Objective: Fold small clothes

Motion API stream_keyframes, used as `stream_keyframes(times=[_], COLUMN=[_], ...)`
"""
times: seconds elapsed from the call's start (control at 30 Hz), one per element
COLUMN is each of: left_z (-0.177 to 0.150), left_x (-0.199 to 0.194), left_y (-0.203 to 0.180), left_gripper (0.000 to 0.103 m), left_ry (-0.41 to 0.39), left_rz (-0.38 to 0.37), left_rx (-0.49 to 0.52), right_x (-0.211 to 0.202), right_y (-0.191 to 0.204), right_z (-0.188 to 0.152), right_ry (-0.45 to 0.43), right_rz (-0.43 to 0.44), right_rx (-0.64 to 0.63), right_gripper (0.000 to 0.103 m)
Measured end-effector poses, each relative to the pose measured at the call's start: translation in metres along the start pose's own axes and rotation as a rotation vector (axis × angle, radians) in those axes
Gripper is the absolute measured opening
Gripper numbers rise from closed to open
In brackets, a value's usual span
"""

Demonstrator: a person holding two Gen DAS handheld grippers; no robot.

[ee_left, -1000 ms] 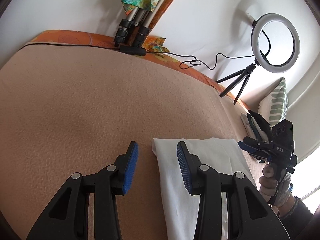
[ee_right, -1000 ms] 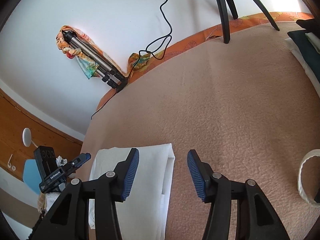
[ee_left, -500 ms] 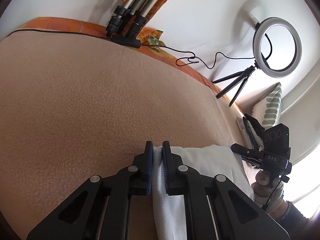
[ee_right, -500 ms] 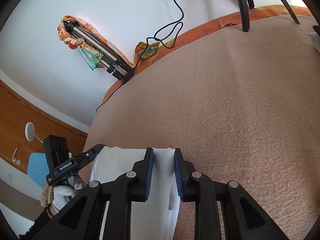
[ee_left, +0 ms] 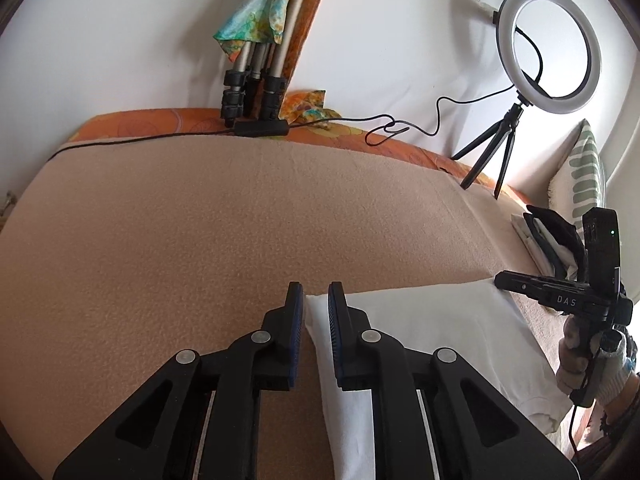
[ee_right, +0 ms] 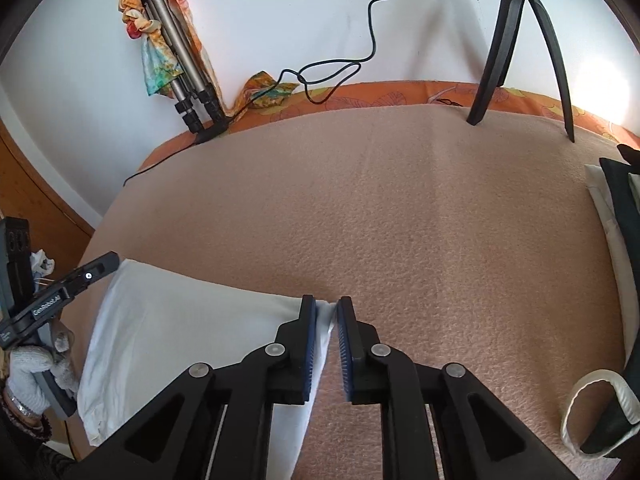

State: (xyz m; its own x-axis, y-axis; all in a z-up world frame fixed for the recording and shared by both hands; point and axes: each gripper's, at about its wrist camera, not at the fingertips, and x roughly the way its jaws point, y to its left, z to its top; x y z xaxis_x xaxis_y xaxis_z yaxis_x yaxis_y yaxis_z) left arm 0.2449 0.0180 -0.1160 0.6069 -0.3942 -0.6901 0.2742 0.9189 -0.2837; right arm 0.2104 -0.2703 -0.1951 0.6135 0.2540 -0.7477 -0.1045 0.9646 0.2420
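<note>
A white folded garment [ee_left: 432, 344] lies on the tan blanket [ee_left: 240, 220]; it also shows in the right wrist view [ee_right: 180, 332]. My left gripper [ee_left: 316, 304] is shut on the garment's far left corner. My right gripper [ee_right: 326, 312] is shut on the garment's far right corner. The right gripper also shows at the right edge of the left wrist view [ee_left: 560, 296], and the left gripper at the left edge of the right wrist view [ee_right: 60, 296]. The cloth stretches between the two grippers.
A stack of folded dark and white clothes [ee_right: 616, 216] lies at the right of the bed, with a striped pillow [ee_left: 580, 176] behind. A ring light on a tripod [ee_left: 548, 48], a folded tripod [ee_left: 256, 80] and a cable [ee_left: 392, 128] stand along the wall.
Both grippers went from open over the garment's far corners to shut on them. The views have since tilted up and the far edge is stretched straight between them.
</note>
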Motion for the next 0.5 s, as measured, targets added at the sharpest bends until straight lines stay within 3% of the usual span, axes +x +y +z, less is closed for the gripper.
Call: stream_keyframes(times=[0.13,0.3,0.5], left_z=[0.001,-0.006,-0.026], left_x=[-0.016,-0.001,0.033], left_y=[-0.026,-0.065,-0.075], left_gripper=[0.011,0.011,0.012], left_ry=[-0.018,0.042,0.170], left_rz=[-0.056,-0.131,-0.094], left_rx=[0.070,0.165,0.216], right_x=[-0.028,-0.031,0.001], right_y=[0.005,0.045,0.076], right_z=[0.007,0.003,-0.016], right_ry=[-0.067,-0.054,0.042], right_rz=[0.085,0.198,0.137], right_rx=[0.004,-0.114,-0.277], right_gripper=[0.028,0.028,0.027])
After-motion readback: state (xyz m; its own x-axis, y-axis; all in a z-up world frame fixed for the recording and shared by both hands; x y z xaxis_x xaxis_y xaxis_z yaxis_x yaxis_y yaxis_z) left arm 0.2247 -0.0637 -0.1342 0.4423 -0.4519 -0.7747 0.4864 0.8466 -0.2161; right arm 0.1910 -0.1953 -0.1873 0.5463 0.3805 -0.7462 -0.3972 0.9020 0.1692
